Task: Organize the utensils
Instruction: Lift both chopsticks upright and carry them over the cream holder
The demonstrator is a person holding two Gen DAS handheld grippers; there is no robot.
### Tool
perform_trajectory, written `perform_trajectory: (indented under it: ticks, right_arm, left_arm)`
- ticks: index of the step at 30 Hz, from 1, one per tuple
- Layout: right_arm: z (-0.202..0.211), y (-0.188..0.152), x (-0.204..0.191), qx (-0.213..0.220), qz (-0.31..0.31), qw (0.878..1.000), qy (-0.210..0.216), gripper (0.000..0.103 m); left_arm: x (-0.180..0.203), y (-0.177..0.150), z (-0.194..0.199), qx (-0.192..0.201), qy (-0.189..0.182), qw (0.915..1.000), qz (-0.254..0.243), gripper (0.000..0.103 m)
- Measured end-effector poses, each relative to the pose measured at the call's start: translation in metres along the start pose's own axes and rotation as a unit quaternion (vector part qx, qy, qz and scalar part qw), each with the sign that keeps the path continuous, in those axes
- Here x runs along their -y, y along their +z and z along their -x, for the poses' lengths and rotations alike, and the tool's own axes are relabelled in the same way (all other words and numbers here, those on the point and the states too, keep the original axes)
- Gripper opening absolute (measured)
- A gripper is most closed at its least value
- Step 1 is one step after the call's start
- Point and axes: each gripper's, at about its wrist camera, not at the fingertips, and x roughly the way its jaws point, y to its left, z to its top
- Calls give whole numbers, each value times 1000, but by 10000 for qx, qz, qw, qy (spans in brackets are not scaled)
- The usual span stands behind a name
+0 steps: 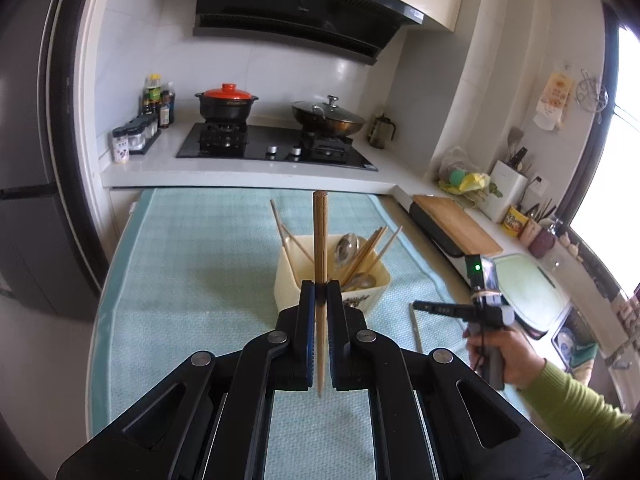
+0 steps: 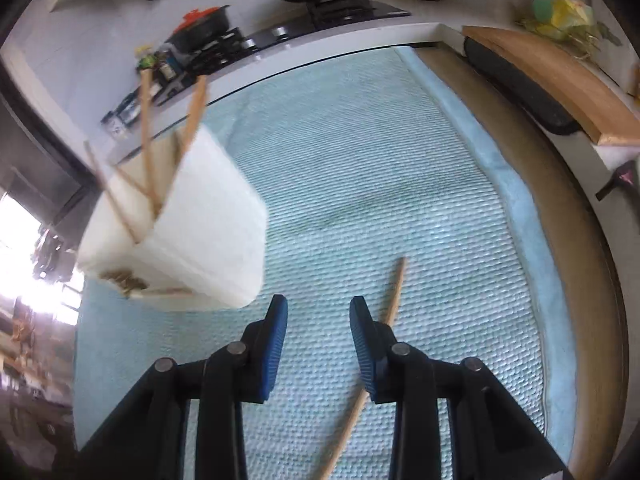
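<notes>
Utensils are gathered in a cream, square-sided plastic holder that stands on the counter's pale blue-green waffle-weave cloth. The cloth is the largest thing in both views and covers nearly the whole working surface. In the left wrist view the holder carries several slim wooden chopsticks leaning at different angles and two metal spoons, one bowl up near the rim and one lower down; an exact chopstick count is hard to make where they overlap. In the right wrist view the same holder appears blurred at the left, with about four chopsticks sticking out of its top.

The left tool is pressed together on a pair of brown wooden chopsticks, held upright, blunt ends up and tapered tips hanging below the pads, in front of the holder.

The right tool has its blue-padded fingers spread apart with nothing between them, pointing down at the cloth. One loose wooden chopstick lies on the cloth just beside the right-hand finger, passing partly beneath it.
</notes>
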Motion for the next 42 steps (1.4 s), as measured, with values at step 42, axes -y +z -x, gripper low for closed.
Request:
perform_trajectory:
  ticks: [42]
  right_arm:
    - [195,3,-86,2195,733,9540,1906,6]
  left_arm:
    - [23,22,-38,-240,-132,9996,-110,4]
